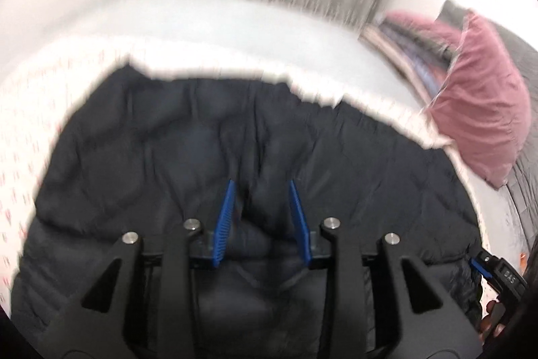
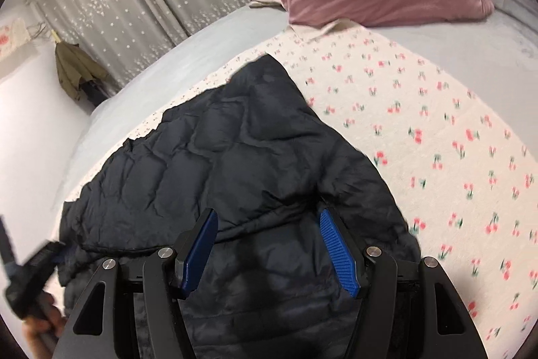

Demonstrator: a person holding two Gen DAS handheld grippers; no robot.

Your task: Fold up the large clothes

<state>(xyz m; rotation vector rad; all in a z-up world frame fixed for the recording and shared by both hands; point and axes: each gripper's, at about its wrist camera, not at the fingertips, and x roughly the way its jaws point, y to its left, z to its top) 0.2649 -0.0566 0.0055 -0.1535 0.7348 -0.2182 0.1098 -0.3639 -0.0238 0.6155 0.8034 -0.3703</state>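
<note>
Right wrist view showed the jacket (image 2: 235, 164) lying partly folded on the cherry-print sheet (image 2: 437, 123), under the right claw (image 2: 269, 249), whose jaws stood wide, empty. Left claw (image 1: 260, 221) hovered narrower, empty. Next, probably: pinch an edge.

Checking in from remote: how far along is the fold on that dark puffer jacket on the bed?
Done: the dark puffer jacket lies on the cherry-print sheet, one part already laid over its body. In hand: nothing looks gripped; the left gripper and right gripper stand open over the fabric. Left: it is still a wide, rumpled shape, so further folds and smoothing remain.
</note>
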